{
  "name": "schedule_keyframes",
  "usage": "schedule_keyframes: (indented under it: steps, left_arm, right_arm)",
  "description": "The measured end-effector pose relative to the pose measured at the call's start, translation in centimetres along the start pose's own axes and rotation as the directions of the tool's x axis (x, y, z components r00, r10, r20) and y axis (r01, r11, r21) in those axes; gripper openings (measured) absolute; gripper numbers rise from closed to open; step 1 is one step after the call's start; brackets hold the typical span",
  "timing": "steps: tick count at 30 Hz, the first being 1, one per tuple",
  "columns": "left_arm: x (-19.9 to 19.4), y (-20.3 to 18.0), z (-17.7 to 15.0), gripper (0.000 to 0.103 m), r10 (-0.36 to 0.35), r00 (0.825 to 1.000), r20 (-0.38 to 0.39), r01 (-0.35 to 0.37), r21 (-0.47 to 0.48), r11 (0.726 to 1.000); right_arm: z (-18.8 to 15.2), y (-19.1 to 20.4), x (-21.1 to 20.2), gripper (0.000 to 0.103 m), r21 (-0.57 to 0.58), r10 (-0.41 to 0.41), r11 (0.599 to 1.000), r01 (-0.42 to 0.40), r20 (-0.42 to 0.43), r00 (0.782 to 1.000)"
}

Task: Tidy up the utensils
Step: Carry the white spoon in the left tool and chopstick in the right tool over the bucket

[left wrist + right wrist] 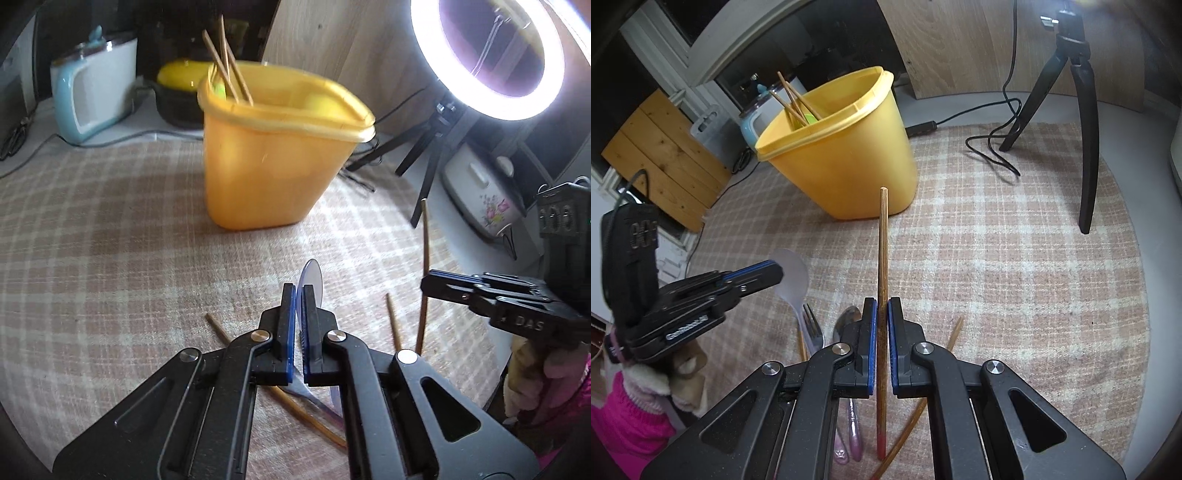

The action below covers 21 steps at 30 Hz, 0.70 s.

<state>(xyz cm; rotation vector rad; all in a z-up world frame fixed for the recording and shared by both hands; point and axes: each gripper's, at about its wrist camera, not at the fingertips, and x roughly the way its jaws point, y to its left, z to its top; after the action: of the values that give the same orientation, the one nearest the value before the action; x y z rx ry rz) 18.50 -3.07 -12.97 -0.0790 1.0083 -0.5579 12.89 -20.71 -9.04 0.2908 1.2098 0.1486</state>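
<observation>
A yellow plastic bin [273,155] stands on the checked cloth and holds several wooden chopsticks [227,62]; it also shows in the right wrist view [842,155]. My left gripper [298,291] is shut on a pale translucent spoon [312,278], held above the cloth; it also shows in the right wrist view [777,273]. My right gripper [882,306] is shut on a wooden chopstick [882,240] that points toward the bin; it also shows in the left wrist view [426,280]. Loose chopsticks [393,325], a fork [812,328] and a metal spoon [846,321] lie on the cloth below.
A ring light [487,55] on a black tripod [1082,129] stands right of the bin, with a cable [993,147] across the cloth. A blue-white appliance [92,88] and a dark pot [177,99] sit behind the bin. A floral cooker [480,195] is at right.
</observation>
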Motion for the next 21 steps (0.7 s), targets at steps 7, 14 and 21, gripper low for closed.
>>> schedule_keyframes:
  steps: [7,14,21]
  left_arm:
    - [-3.2,-0.8,0.0,0.000,0.005,0.997,0.080,-0.005,-0.004,1.000]
    - [-5.4,-1.1,0.8,0.000,0.005,0.990,0.139,-0.005,-0.002,1.000]
    - [-7.1,-1.0,2.2,0.000,0.014,0.979,0.202,-0.016,0.010,1.000]
  right_arm:
    - [0.3,0.5,-1.4,0.004,-0.021,-0.008,1.000,0.009,0.049,0.999]
    - [0.9,1.5,-3.0,0.004,-0.054,-0.009,0.998,0.015,0.108,0.994]
    - [2.0,2.6,-4.4,0.004,-0.089,0.000,0.996,0.016,0.175,0.985]
